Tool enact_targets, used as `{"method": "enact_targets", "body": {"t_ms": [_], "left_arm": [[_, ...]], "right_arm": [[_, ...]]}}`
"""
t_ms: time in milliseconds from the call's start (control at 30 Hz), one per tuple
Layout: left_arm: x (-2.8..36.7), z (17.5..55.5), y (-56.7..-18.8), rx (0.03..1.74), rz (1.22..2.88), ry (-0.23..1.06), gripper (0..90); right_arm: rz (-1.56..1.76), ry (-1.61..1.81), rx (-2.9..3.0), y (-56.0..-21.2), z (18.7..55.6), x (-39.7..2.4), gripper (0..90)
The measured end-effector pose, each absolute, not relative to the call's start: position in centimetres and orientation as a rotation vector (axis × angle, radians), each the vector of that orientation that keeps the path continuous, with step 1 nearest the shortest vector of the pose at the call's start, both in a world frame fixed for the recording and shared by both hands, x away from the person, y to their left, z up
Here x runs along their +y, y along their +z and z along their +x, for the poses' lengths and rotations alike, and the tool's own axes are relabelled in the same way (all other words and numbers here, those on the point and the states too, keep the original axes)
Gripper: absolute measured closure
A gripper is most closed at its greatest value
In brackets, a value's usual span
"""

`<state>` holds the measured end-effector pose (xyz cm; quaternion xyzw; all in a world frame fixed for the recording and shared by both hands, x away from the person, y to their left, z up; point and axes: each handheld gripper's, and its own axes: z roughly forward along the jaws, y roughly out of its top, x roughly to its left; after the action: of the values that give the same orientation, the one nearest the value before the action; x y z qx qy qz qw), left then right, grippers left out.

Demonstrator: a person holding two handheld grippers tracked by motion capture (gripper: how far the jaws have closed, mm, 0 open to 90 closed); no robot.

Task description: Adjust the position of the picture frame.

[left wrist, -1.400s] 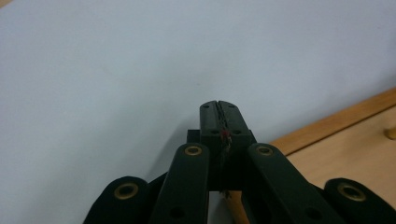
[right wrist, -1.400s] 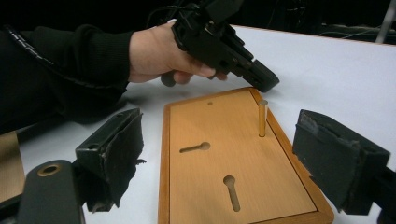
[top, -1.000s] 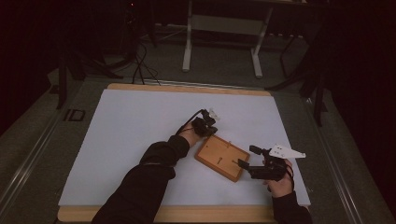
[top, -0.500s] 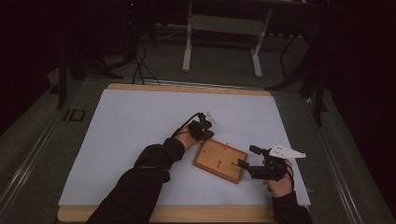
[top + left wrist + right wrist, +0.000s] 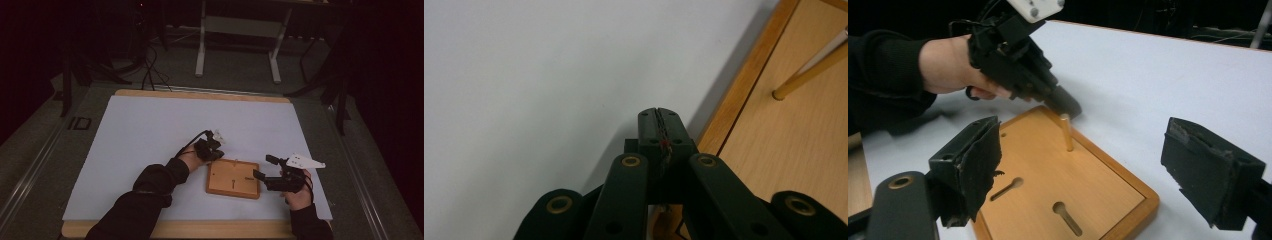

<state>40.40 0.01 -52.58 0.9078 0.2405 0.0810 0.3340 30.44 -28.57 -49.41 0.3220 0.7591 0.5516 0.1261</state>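
With jaws clenched, the left gripper (image 5: 216, 149) nudges the far-left corner of a wooden board (image 5: 233, 179) lying mid-table, apparently squaring it, while the right gripper (image 5: 264, 167) waits released beside its right edge.

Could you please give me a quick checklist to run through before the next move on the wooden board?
1. Left gripper shut: ok, the jaws meet in the left gripper view.
2. Left gripper at the peg: ok, its tip sits by the peg's top; whether it touches, cannot tell.
3. Peg upright on the board: ok, close to upright.
4. Right gripper open: ok, jaws wide apart.
5. Right gripper holds the board steady: not ok, its jaws stand apart either side of the board's corner.
6. Board flat on the white sheet: ok.
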Motion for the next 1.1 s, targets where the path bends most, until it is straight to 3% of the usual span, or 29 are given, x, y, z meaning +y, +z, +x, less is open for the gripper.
{"method": "enact_targets", "body": {"t_ms": [933,1100], "left_arm": [[1.8,38.5,-52.8,0.648,2.346,0.201,89.4],[2.5,38.5,-52.0,0.671,2.302,0.173,77.3]], "right_arm": [[0.921,1.606,2.227,-49.5,30.8,-27.9,15.7],[0.921,1.604,2.226,-49.5,30.8,-27.9,15.7]]}}
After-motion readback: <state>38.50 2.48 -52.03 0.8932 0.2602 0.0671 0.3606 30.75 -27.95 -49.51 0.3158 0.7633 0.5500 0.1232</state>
